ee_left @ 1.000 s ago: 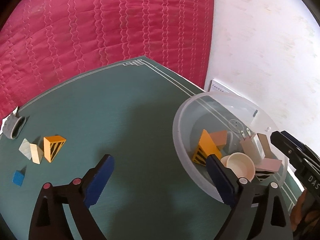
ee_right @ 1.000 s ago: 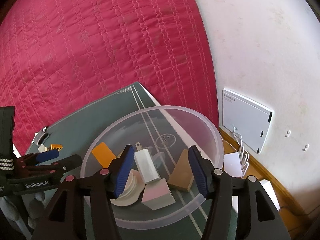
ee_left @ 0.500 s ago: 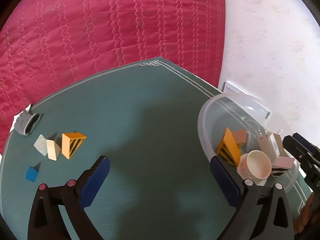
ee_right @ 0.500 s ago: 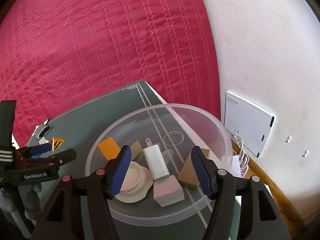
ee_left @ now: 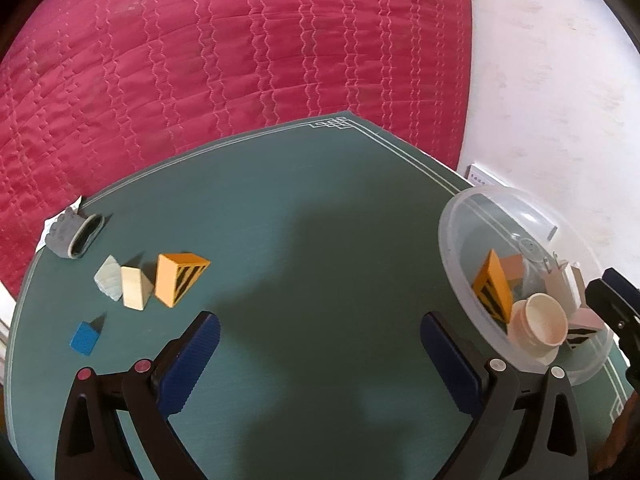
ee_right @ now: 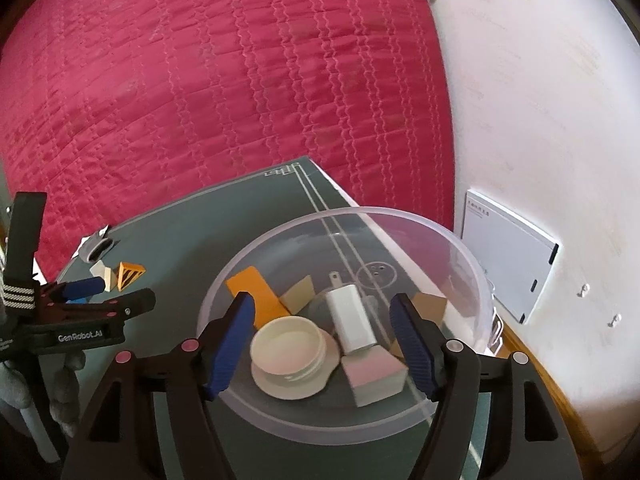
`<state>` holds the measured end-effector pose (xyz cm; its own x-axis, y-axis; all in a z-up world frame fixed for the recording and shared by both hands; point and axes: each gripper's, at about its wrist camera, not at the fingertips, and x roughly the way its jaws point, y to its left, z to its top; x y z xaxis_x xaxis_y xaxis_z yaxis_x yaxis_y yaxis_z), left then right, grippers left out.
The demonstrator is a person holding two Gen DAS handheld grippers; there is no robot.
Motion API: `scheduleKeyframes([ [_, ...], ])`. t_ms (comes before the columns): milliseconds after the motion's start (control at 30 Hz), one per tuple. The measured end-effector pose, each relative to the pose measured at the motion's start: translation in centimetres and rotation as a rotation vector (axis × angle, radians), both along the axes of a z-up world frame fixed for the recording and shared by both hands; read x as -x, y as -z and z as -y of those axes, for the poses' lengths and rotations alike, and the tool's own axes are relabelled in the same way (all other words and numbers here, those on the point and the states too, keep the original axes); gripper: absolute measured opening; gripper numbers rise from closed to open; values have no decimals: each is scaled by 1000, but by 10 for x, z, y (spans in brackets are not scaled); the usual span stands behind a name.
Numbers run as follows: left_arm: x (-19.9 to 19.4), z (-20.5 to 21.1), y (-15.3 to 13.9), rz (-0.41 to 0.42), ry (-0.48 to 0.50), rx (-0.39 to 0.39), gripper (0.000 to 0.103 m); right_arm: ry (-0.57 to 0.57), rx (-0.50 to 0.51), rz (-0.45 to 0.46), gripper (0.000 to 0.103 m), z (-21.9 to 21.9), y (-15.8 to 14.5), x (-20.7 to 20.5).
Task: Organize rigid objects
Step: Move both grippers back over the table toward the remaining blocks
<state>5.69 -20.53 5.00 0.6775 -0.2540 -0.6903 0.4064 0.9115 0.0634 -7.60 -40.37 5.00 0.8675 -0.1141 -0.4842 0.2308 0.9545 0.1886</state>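
- Fingers of left gripper (ee_left: 320, 354) spread wide, empty, over bare green mat (ee_left: 312, 240); apparently turned toward the loose pieces at left of frame
- Fingers of right gripper (ee_right: 324, 336) just been opening, moderately apart, nothing pinched; poised above clear bowl (ee_right: 472, 280), seemingly after a drop
- In bowl: white charger (ee_right: 352, 320), cream lid (ee_right: 286, 346), pink block (ee_right: 374, 372), orange wedge (ee_right: 252, 292), tan pieces
- Outside, left of frame: striped orange wedge (ee_left: 180, 278), pale block (ee_left: 134, 288), blue cube (ee_left: 85, 338); probably bowl-bound

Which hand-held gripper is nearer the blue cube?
Left. The left hand-held gripper hangs open just right of the blue cube; the right hand-held gripper is over the clear bowl.
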Motion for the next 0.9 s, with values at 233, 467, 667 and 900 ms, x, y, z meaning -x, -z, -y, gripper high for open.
scheduleKeyframes([
  [233,-5,-26,3,-1,-46,-9,102,-47,14,0,72,-20,-4,-2],
  [467,-9,-57,7,-14,-115,-18,102,-128,35,-10,72,-51,-8,-11],
  [667,-14,-89,7,-11,-178,-25,102,-209,32,-13,74,-80,-13,-25],
  [900,-22,-136,9,-22,-277,-12,102,-307,1,-56,76,-114,-10,-48],
])
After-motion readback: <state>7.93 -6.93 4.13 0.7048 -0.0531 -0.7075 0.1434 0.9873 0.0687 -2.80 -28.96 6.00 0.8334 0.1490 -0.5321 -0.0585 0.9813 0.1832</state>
